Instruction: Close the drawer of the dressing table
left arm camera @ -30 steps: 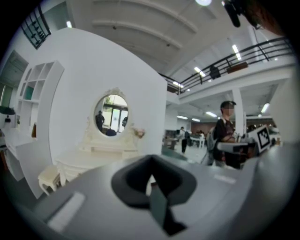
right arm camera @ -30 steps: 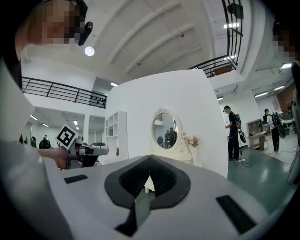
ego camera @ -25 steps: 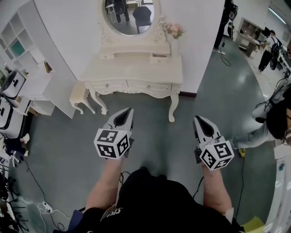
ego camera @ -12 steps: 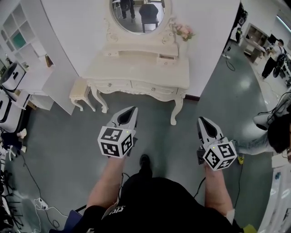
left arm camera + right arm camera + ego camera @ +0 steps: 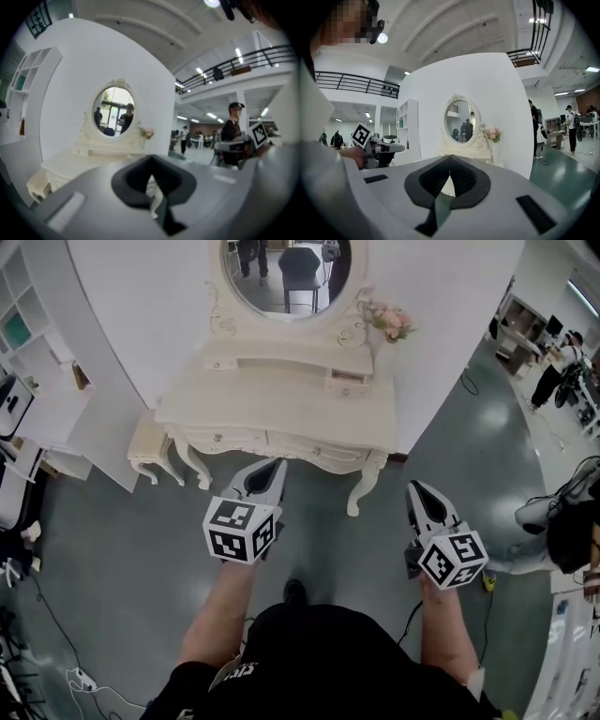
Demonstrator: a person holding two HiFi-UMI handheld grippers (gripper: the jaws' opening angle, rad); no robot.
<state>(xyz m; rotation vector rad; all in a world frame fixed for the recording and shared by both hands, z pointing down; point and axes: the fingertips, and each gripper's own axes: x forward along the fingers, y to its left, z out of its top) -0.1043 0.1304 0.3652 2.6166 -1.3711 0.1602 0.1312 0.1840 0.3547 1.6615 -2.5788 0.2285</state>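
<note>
The small cream drawer (image 5: 349, 380) sits at the right of the upper shelf on the carved cream dressing table (image 5: 281, 404), below the oval mirror (image 5: 286, 273), and it stands pulled out. Over the last second the table has come nearer as I walk up. My 2 tools, left gripper (image 5: 277, 465) and right gripper (image 5: 413, 487), have jaws together on nothing, well short of it. I judge the reach comes next.
</note>
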